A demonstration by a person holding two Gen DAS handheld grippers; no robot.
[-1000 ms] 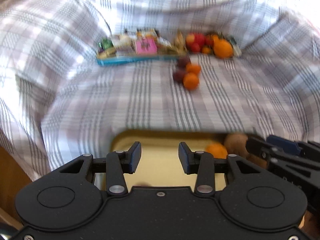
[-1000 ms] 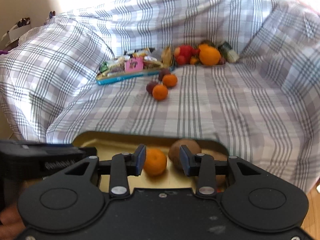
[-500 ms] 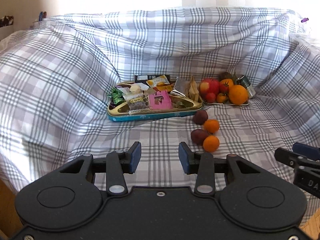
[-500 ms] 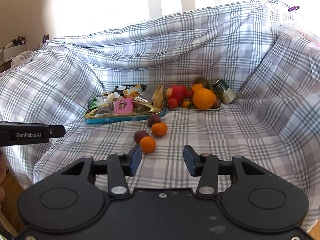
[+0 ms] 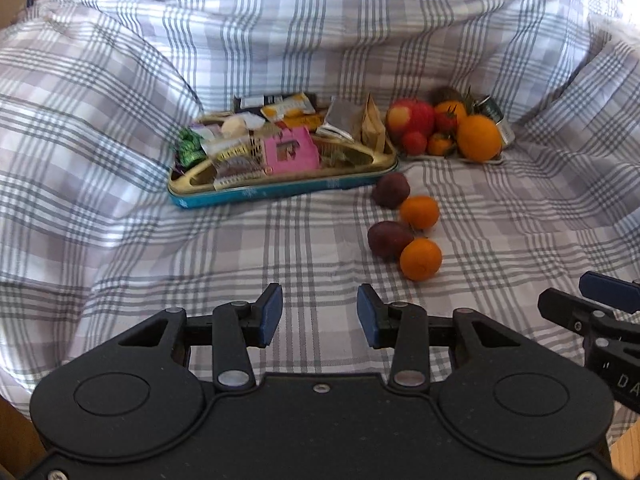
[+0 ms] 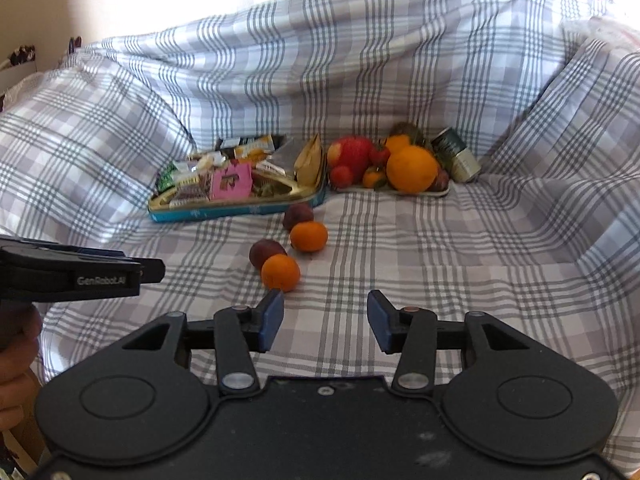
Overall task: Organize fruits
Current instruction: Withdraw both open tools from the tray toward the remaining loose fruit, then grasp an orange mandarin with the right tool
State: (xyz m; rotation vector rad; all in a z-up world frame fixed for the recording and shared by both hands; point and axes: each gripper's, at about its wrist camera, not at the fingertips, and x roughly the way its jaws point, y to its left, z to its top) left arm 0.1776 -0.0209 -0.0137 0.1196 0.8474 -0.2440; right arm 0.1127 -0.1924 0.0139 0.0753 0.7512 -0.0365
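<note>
Two tangerines [image 5: 421, 259] [image 5: 419, 212] and two dark plums [image 5: 389, 238] [image 5: 391, 189] lie loose on the checked cloth. Behind them a small tray [image 5: 476, 158] carries an apple [image 5: 411, 117], a big orange [image 5: 478, 137] and small tomatoes. My left gripper [image 5: 319, 310] hangs open and empty over bare cloth, nearer than the fruit. In the right wrist view the near tangerine [image 6: 281, 273] sits just beyond the left finger of my right gripper [image 6: 325, 318], which is open with nothing between its pads.
A blue tin [image 5: 280, 192] heaped with snack packets stands left of the fruit tray. A green can [image 6: 457, 154] lies behind the big orange. Cloth folds rise on both sides and at the back. A hand [image 6: 18, 364] holds the left gripper.
Both grippers drew away from a yellow tray with a tangerine and kiwis, which has left view. The right gripper let go of that tangerine. The loose fruit on the cloth now appears nearer.
</note>
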